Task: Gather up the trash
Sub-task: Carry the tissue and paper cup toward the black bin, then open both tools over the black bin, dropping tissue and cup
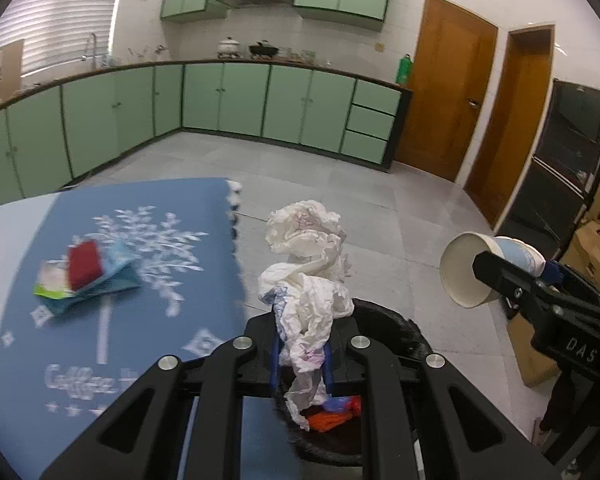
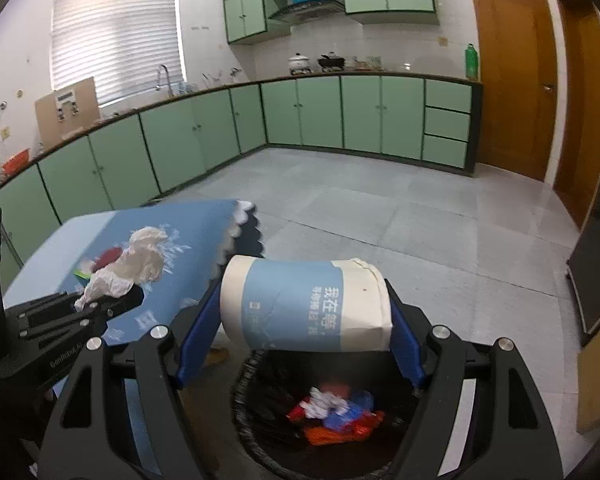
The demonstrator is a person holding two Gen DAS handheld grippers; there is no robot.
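My left gripper (image 1: 301,364) is shut on a crumpled white tissue wad (image 1: 308,264) that sticks up from its blue pads, above the black-lined trash bin (image 1: 396,328). From the right wrist view the same gripper (image 2: 100,304) and its tissue wad (image 2: 132,264) hang over the table edge. My right gripper (image 2: 300,328) is shut on a blue-and-white paper cup (image 2: 304,304) lying sideways, directly over the bin (image 2: 260,392), which holds red, orange, blue and white scraps (image 2: 336,412). In the left wrist view the paper cup (image 1: 472,268) shows at right.
A blue tablecloth with a white tree print (image 1: 140,280) covers the table at left; on it lies a pile of wrappers with a red piece (image 1: 84,272). Green cabinets (image 2: 300,116) line the far walls. Wooden doors (image 1: 444,84) and cardboard boxes (image 1: 596,248) stand at right.
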